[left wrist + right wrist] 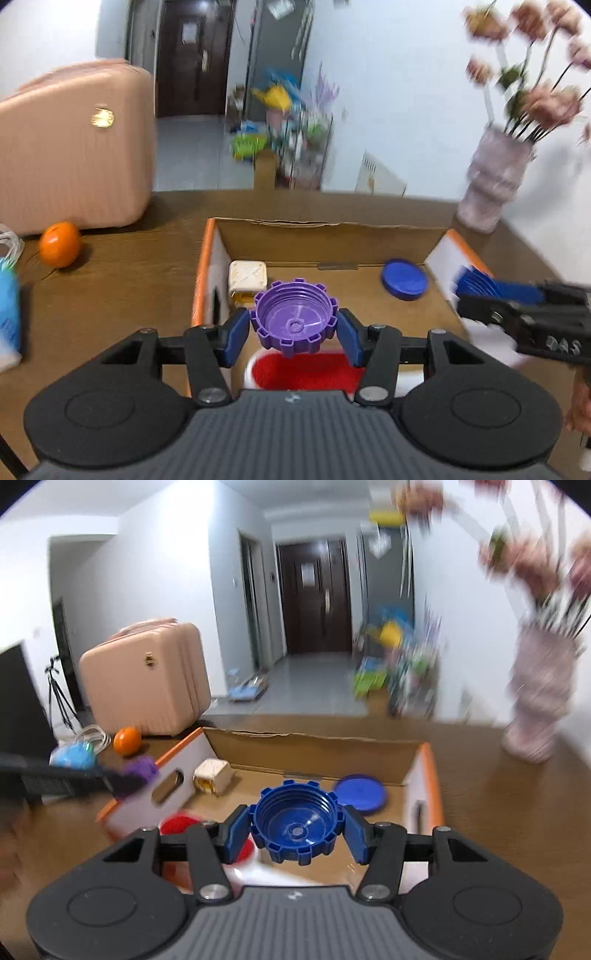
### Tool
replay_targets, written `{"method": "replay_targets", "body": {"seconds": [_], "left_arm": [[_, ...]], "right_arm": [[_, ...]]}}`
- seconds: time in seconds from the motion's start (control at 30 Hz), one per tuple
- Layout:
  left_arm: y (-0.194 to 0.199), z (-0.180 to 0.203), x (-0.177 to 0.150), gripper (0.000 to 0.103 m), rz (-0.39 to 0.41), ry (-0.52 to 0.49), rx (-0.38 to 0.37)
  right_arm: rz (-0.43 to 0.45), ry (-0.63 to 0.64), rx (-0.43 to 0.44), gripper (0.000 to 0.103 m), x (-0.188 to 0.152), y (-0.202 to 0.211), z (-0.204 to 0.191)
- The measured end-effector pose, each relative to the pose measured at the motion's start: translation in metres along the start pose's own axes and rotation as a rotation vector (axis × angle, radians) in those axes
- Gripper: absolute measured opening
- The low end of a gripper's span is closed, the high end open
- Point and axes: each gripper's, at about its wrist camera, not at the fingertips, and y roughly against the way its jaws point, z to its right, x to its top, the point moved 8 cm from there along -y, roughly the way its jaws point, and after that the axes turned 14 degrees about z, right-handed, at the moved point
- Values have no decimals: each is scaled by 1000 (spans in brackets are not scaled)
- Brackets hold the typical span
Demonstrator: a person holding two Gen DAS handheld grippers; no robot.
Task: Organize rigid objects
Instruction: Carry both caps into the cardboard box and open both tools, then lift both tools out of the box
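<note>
My left gripper (293,332) is shut on a purple notched cap (293,316) and holds it over the near left part of an open cardboard box (325,238). My right gripper (297,830) is shut on a blue notched cap (297,821) over the near part of the same box (310,749). Inside the box lie a flat blue lid (404,278), a cream square block (247,277) and a red-filled white cup (306,371). The right gripper shows blurred at the right edge of the left wrist view (517,310).
The box stands on a brown wooden table (122,295). An orange (60,243) and a pink suitcase (74,147) are at the far left. A vase of flowers (491,177) stands at the far right. A blue-and-white pack (9,317) lies at the left edge.
</note>
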Motion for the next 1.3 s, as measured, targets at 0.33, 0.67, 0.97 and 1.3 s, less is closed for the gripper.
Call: {"method": "replay_targets", "body": {"seconds": [0.33, 0.67, 0.97, 1.3], "left_arm": [[-114, 2, 7, 54, -150, -16, 24], [-48, -7, 26, 78, -67, -28, 45], [142, -5, 8, 99, 219, -100, 96], [292, 20, -100, 103, 383, -169, 217]], "right_arm": [[-179, -268, -56, 57, -5, -147, 42], [-92, -216, -37, 68, 25, -86, 44], [36, -146, -39, 79, 31, 69, 39], [179, -95, 31, 89, -56, 214, -20]]}}
